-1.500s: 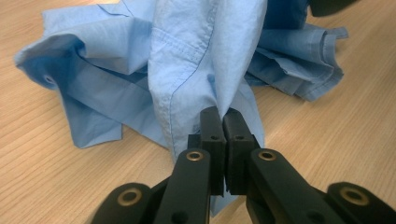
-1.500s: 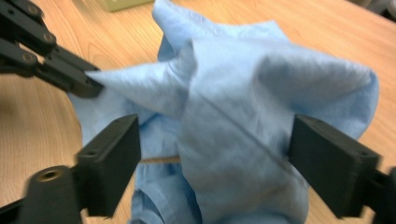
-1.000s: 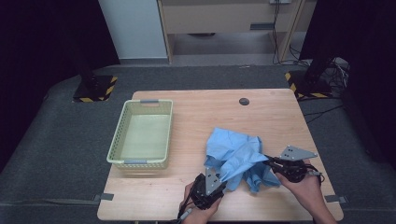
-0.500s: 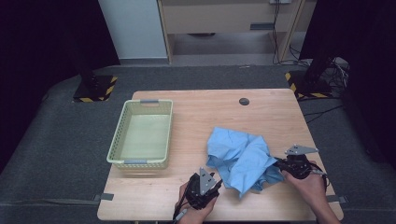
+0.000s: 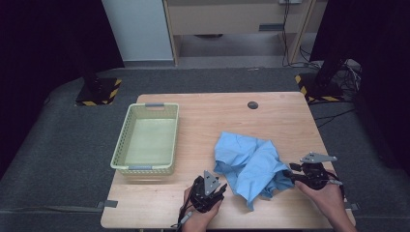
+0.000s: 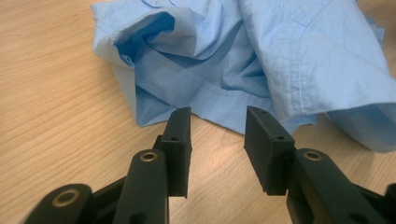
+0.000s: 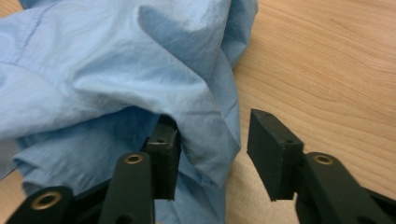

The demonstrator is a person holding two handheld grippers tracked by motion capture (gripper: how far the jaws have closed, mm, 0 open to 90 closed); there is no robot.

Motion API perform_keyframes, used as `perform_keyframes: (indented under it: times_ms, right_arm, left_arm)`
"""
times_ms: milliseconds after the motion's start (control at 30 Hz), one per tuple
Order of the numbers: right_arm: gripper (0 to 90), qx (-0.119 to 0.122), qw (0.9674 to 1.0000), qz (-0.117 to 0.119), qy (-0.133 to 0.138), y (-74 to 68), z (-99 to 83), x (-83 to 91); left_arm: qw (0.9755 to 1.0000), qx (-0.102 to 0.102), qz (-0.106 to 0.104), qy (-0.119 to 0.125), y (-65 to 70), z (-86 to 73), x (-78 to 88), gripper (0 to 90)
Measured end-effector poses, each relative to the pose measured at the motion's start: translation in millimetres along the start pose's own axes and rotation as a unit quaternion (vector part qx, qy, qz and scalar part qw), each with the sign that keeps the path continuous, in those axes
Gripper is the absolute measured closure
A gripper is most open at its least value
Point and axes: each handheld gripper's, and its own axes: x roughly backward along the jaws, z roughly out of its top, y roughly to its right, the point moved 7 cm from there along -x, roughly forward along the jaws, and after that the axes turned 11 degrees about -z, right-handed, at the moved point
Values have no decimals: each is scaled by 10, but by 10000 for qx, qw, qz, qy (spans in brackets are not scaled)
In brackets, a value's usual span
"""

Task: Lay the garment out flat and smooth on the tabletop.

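The room is dark, with grey carpet around a rectangular surface (image 5: 203, 121) of pale wood with straight grain. A pale green, perforated plastic basket (image 5: 148, 140), oblong and open-topped, stands well ahead and left of the left claw (image 5: 218, 186). The shirt (image 5: 251, 162), light blue woven cotton, lies crumpled in soft folds between the two claws, its long axis running from the right claw (image 5: 288, 175) diagonally away toward the basket side. Left claw: jaws spread, hem just ahead, not touching. Right claw: jaws have just been opening; a fold of shirt hangs loosely between them, draped over one jaw.
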Motion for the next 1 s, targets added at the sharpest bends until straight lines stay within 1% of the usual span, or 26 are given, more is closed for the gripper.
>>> perform_keyframes:
  times_ms: [67,133,167,233,267,333,433,567,600,633,700,767,833,900,967,1000]
  right_arm:
    - [507,24,10000,-16,47,-4,-3,53]
    - [492,6,9999,-12,99,-4,-2,111]
    - [486,20,9999,-9,149,-4,2,138]
    - [474,9,9998,-15,220,-8,9,191]
    - [470,3,9996,6,267,-22,17,216]
    - [461,48,9995,42,324,-62,34,251]
    - [446,148,9990,102,408,-140,63,281]
    - [423,294,9981,203,502,-244,98,283]
    - [423,326,9979,219,510,-270,103,281]
    - [421,360,9977,253,507,-297,104,279]
    - [419,434,9972,283,533,-342,111,274]
    - [413,505,9968,278,556,-371,117,266]
    - [402,557,9963,273,589,-390,124,255]
    - [440,609,9959,277,603,-407,124,234]
    - [463,624,9961,266,566,-419,116,206]
    - [472,639,9961,259,547,-425,111,191]
  left_arm:
    - [10000,-14,-77,-5,22,28,-23,613]
    - [9998,-23,-213,36,79,66,-36,608]
    - [9996,-91,-251,23,109,82,-43,606]
    - [9993,-226,-294,-36,156,100,-74,606]
    - [9991,-251,-325,-71,172,101,-98,606]
    - [9988,-273,-369,-153,184,92,-150,606]
    - [9984,-231,-423,-298,174,59,-225,591]
    - [9974,-213,-520,-444,166,23,-304,536]
    - [9974,-213,-520,-444,166,23,-304,535]
    - [9969,-195,-583,-502,176,9,-343,532]
    - [9963,-212,-615,-566,184,-9,-385,528]
    - [9957,-214,-650,-623,191,-23,-428,518]
    - [9954,-170,-694,-641,202,-30,-469,497]
    - [9952,-178,-727,-636,216,-32,-499,478]
    - [9951,-223,-738,-620,233,-27,-521,498]
    - [9951,-246,-744,-597,240,-19,-531,529]
